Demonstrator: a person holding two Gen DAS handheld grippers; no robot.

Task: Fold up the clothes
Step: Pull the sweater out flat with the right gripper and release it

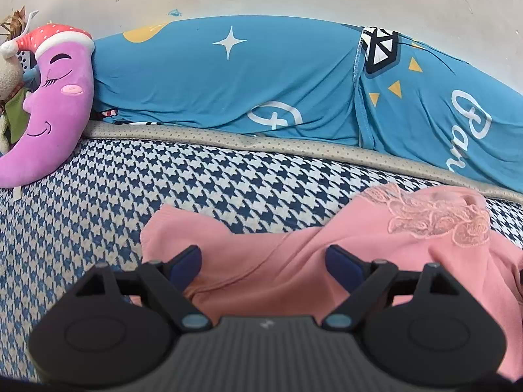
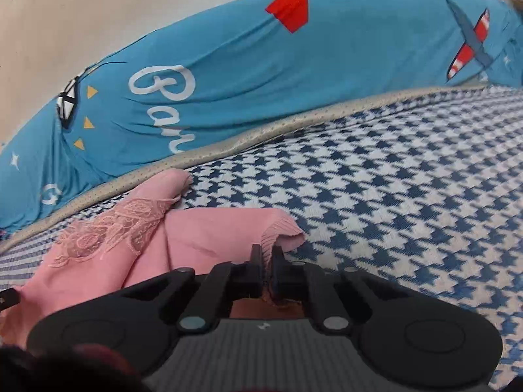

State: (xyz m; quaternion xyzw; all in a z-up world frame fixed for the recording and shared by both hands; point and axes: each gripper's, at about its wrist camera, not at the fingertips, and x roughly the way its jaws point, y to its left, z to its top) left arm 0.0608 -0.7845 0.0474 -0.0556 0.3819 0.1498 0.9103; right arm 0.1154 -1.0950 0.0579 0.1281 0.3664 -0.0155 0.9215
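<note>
A pink garment (image 1: 294, 261) with a lace patch (image 1: 438, 215) lies crumpled on the blue-and-white houndstooth bed cover (image 1: 98, 212). My left gripper (image 1: 263, 258) stands open just over the pink cloth, its blue pads wide apart and nothing pinched. In the right wrist view the same pink garment (image 2: 202, 238) spreads to the left, its lace (image 2: 108, 232) towards the far left. My right gripper (image 2: 267, 254) is shut on a ribbed edge of the pink garment, the fabric squeezed between both black fingers (image 2: 255, 258).
A long blue printed bolster (image 1: 245, 72) runs along the wall behind the bed. A purple moon plush (image 1: 59, 98) leans at the far left. The houndstooth cover (image 2: 408, 212) stretches to the right of my right gripper.
</note>
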